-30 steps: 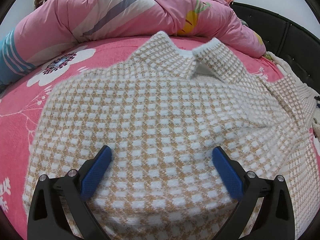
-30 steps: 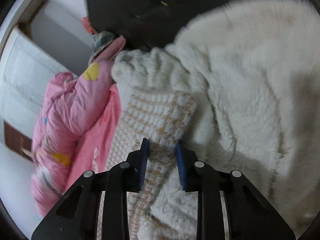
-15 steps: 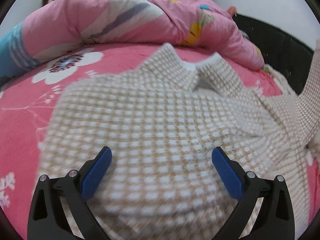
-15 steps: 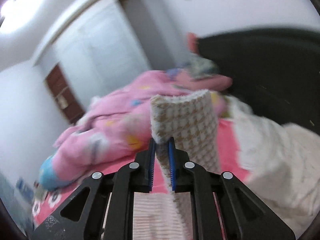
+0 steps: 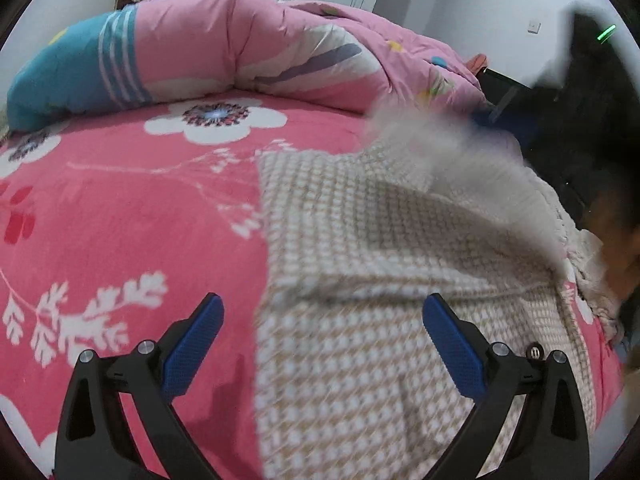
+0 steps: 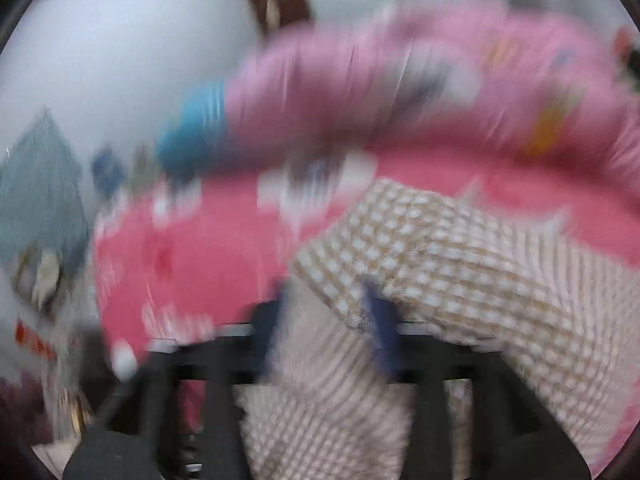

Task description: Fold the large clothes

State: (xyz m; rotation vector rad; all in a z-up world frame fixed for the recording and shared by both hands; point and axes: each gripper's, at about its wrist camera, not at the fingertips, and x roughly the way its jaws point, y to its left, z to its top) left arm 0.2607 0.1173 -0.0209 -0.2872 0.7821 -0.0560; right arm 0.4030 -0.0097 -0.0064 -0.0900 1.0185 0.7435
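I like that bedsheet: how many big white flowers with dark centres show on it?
2: the middle flower lies just below the pink quilt; the left flower is cut off at the sheet edge. More may hide under the sweater.

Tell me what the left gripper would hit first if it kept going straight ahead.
Probably the houndstooth sweater spread on the bed: the open left gripper points over its left edge. Depth is unclear.
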